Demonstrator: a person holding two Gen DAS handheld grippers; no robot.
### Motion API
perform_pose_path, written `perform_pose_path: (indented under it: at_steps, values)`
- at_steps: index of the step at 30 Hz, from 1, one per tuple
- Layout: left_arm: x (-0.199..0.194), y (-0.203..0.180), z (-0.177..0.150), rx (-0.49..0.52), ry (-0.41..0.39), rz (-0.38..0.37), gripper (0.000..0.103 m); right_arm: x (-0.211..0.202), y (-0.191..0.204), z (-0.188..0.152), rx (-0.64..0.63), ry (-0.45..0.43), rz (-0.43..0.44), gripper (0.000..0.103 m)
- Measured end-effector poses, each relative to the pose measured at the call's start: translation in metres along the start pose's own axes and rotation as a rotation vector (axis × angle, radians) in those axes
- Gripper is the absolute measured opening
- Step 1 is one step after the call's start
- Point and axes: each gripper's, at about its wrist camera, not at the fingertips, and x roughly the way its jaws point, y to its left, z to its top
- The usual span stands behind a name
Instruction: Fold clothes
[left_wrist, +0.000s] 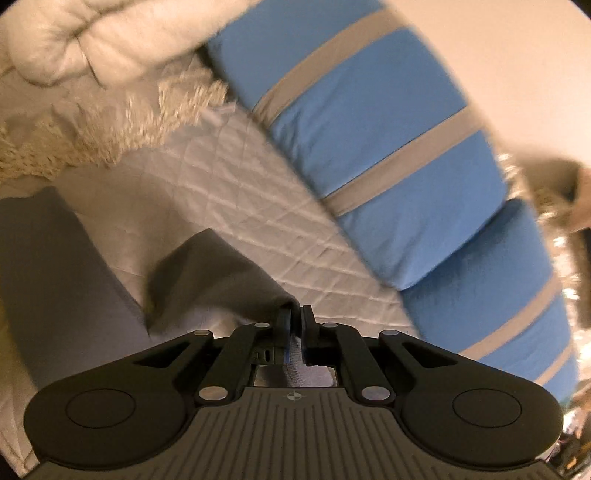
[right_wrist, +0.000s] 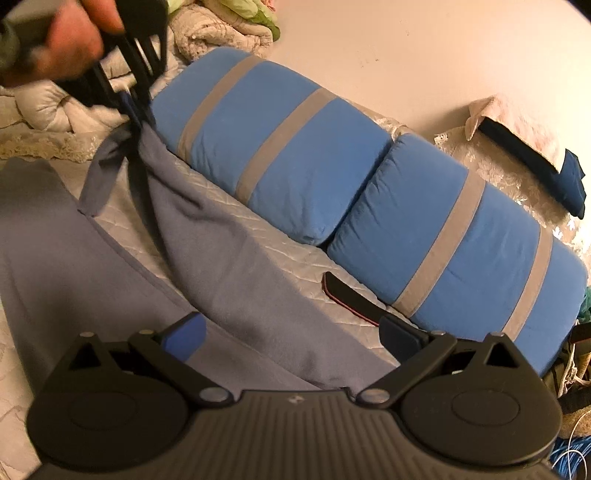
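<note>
One gripper, the left (left_wrist: 294, 317), pinches the grey garment (right_wrist: 236, 266); the right gripper (right_wrist: 291, 332) gapes, so the lifted cloth may slip and bunch on the bed (left_wrist: 229, 192).

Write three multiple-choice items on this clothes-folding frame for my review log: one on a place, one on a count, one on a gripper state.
1. Where does the flat black object with a red edge lie?
A. On the quilted cover beside the blue cushions
B. On top of a cushion
C. On the grey garment

2. How many blue cushions line the wall?
A. One
B. Two
C. Four

3. How does the left gripper stand?
A. Wide open, empty
B. Shut on the grey garment
C. Out of view

Answers:
1 A: it rests on the white quilted cover, next to the second cushion.
2 B: two grey-striped cushions sit end to end.
3 B: the grey garment is pinched and lifted; the right gripper is open.
</note>
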Motion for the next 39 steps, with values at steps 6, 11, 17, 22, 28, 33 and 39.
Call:
perform_pose_path:
  at_steps: [6, 11, 17, 22, 28, 33, 39]
  values:
    - [0.095, 0.015, 0.025, -0.087, 0.177, 0.006, 0.005, 0.006, -0.002, 0.001, 0.011, 0.016, 0.005, 0.103]
    - [0.131, 0.016, 0.032, -0.135, 0.138, 0.011, 0.005, 0.014, -0.003, -0.001, 0.020, 0.038, 0.011, 0.103]
    - [0.152, 0.001, 0.030, -0.065, 0.115, -0.098, 0.049, 0.020, -0.007, -0.006, 0.026, 0.057, 0.012, 0.103]
    - [0.128, -0.008, 0.027, 0.066, 0.096, -0.133, 0.062, 0.018, -0.010, -0.009, 0.030, 0.057, 0.003, 0.103]
    - [0.085, 0.002, 0.026, 0.154, 0.065, -0.106, 0.067, 0.010, -0.010, -0.006, 0.021, 0.031, 0.009, 0.103]
    - [0.060, 0.020, 0.027, 0.162, 0.038, -0.029, 0.067, 0.005, -0.006, -0.004, 0.009, 0.017, 0.012, 0.103]
    - [0.051, 0.031, 0.021, 0.257, 0.053, 0.121, 0.067, 0.003, -0.002, -0.003, 0.001, 0.016, 0.012, 0.103]
